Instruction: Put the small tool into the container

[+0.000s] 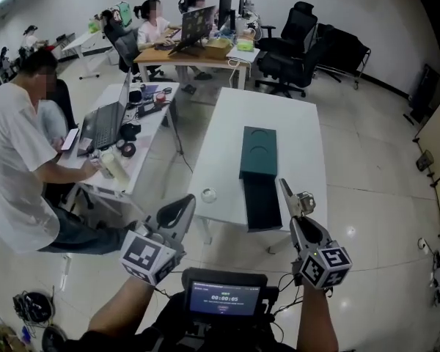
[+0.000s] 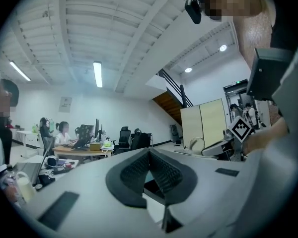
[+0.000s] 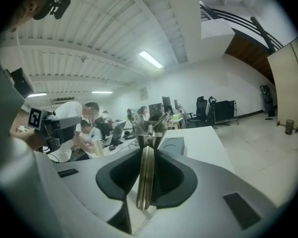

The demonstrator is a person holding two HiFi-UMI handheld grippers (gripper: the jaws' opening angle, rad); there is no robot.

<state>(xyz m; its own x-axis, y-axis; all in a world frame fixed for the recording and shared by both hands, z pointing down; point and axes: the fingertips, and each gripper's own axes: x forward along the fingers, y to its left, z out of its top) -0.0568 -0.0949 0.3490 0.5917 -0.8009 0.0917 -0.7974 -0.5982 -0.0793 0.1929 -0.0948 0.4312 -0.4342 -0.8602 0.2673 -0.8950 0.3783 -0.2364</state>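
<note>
We hold the small tool (image 3: 146, 175) clamped edge-on in the right gripper (image 3: 149, 142); left gripper (image 2: 150, 157) closed, empty. Risk: thin metal pivots or slips before we reach the container (image 1: 258, 151).

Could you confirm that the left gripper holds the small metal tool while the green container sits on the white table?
No: the right gripper holds the small metal tool, per the right gripper view; the green container does sit on the white table.

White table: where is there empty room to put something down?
The far end of the white table, beyond the dark green container, is bare. So is the strip down its right side. A small round thing sits near the front-left edge.
</note>
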